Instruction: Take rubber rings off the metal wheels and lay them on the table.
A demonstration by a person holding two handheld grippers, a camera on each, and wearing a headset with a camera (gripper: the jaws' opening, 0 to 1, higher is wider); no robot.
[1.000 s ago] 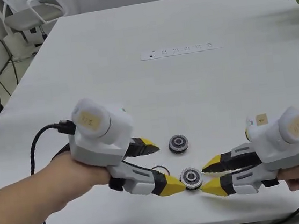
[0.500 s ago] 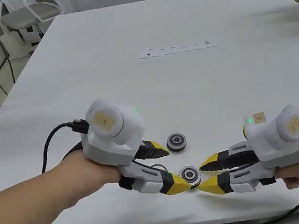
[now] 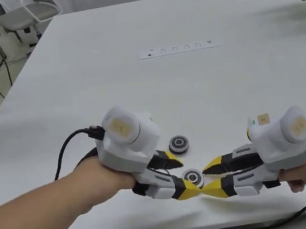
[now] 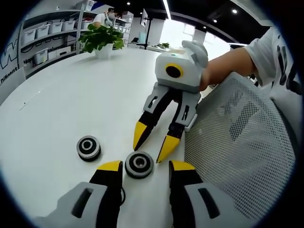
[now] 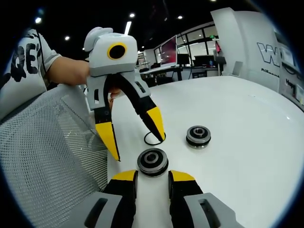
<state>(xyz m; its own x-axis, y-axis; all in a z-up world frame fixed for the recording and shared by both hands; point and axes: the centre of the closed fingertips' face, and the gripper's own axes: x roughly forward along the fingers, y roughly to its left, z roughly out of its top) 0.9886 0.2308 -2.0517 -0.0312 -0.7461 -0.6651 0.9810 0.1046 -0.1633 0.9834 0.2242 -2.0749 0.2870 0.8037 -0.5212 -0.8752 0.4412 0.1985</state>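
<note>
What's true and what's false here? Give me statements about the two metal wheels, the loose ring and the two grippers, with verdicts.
Both metal wheels, the nearer wheel and the farther wheel, lie on the white table. True.
The left gripper is shut on the nearer wheel. False: its jaws stand apart.
A thin loose black rubber ring lies on the table by the left gripper. True.
The right gripper holds the farther wheel. False: it is open, and that wheel lies free on the table.
</note>
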